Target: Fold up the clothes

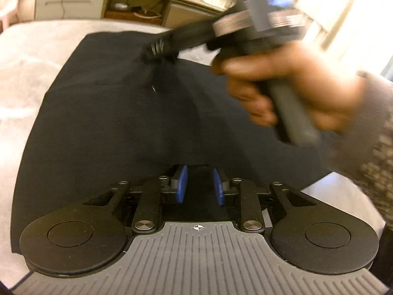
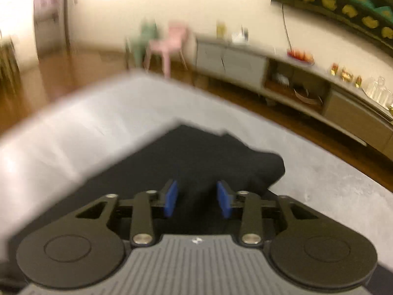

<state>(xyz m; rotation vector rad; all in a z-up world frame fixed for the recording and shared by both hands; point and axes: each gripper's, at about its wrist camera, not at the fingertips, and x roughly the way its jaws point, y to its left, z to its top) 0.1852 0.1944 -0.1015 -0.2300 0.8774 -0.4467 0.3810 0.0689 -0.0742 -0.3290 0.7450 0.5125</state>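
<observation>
Your left gripper (image 1: 201,184) hangs over the near part of the black garment (image 1: 110,127), jaws slightly apart, gripping nothing. The garment lies spread on the pale bed (image 1: 29,68). Your right gripper (image 2: 197,199) is over the garment's bunched right edge, jaws a little wider; blur hides whether the pads (image 2: 170,198) pinch cloth. No readable writing.

Right wrist view's all motion blur, can't tell if the black garment (image 2: 196,162) is pinched. Right hand (image 1: 282,86) smeared too, sleeve (image 1: 375,152) cut off.
</observation>
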